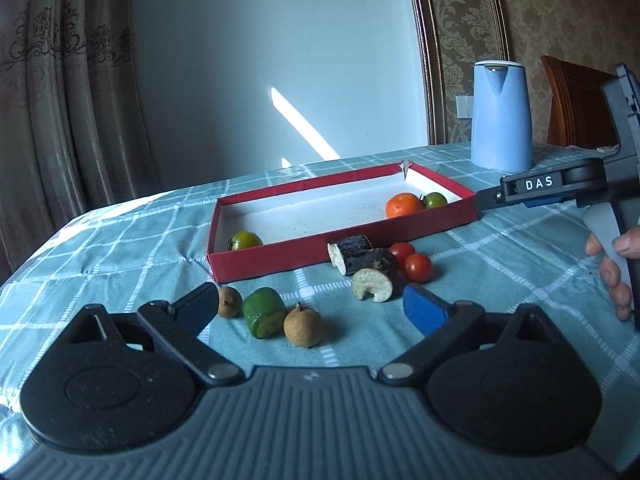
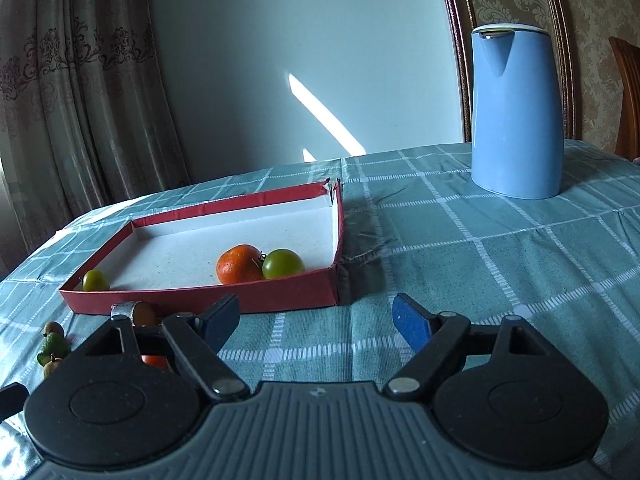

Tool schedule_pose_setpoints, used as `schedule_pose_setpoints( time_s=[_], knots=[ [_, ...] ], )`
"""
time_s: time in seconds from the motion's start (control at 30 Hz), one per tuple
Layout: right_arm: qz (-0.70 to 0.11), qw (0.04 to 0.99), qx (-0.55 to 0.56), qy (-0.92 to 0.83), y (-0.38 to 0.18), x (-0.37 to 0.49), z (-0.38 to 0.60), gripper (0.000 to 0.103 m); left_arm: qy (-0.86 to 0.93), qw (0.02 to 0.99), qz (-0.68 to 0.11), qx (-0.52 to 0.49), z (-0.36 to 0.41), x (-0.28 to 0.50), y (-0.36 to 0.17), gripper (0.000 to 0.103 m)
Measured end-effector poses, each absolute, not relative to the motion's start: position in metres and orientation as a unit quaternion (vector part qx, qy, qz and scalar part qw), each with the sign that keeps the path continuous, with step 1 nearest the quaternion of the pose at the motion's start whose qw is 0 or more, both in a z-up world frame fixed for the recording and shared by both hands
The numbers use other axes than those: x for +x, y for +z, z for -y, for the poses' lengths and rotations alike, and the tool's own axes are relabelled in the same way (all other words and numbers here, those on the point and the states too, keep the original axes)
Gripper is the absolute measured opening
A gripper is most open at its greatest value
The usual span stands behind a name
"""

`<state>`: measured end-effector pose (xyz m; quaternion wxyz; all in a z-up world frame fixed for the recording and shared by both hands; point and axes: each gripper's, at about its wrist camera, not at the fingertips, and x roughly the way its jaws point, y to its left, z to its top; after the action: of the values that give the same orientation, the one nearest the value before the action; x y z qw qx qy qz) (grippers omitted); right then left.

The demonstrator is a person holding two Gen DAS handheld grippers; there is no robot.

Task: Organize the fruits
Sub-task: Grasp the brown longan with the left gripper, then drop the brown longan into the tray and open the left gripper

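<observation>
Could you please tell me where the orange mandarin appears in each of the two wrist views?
Left wrist: the orange mandarin lies right of centre, in the red tray's far right end.
Right wrist: the mandarin lies left of centre, near the tray's front wall.
Shared landmark: the blue kettle.

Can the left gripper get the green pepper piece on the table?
Probably yes. The left gripper is open, and the green pepper piece lies on the cloth right ahead, between its fingers. Two small brown fruits sit close on either side and might get bumped.
</observation>
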<state>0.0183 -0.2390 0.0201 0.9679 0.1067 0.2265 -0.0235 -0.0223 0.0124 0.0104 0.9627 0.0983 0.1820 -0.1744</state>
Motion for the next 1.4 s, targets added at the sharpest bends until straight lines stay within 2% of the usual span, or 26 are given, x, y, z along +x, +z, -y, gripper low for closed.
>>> schedule_pose_setpoints(
  time_s=[0.13, 0.3, 0.4, 0.47, 0.57, 0.77, 1.13, 1.4],
  knots=[
    [-0.223, 0.968, 0.114, -0.014, 0.022, 0.016, 0.24, 0.083, -0.175, 0.956, -0.218, 0.086, -0.012, -0.01, 0.007, 0.087],
    [-0.224, 0.966, 0.127, -0.004, 0.023, 0.015, 0.241, 0.083, -0.168, 0.951, -0.251, 0.065, -0.01, 0.005, 0.004, 0.078],
    [-0.224, 0.966, 0.132, 0.002, 0.024, 0.015, 0.241, 0.084, -0.171, 0.946, -0.268, 0.059, -0.005, 0.01, 0.001, 0.066],
    [-0.224, 0.965, 0.133, 0.006, 0.024, 0.014, 0.241, 0.084, -0.17, 0.942, -0.285, 0.049, -0.003, 0.017, -0.002, 0.051],
    [-0.225, 0.965, 0.136, 0.01, 0.025, 0.014, 0.241, 0.084, -0.154, 0.942, -0.295, 0.041, 0.0, 0.024, -0.005, 0.045],
    [-0.222, 0.964, 0.141, 0.019, 0.026, 0.012, 0.241, 0.084, -0.138, 0.941, -0.306, 0.031, -0.001, 0.031, -0.008, 0.027],
    [-0.226, 0.964, 0.14, 0.021, 0.025, 0.012, 0.24, 0.084, -0.137, 0.954, -0.262, 0.042, 0.004, 0.013, 0.009, 0.025],
    [-0.231, 0.963, 0.134, 0.023, 0.023, 0.014, 0.236, 0.084, -0.101, 0.968, -0.225, 0.054, 0.009, 0.055, 0.036, 0.025]
  ],
)
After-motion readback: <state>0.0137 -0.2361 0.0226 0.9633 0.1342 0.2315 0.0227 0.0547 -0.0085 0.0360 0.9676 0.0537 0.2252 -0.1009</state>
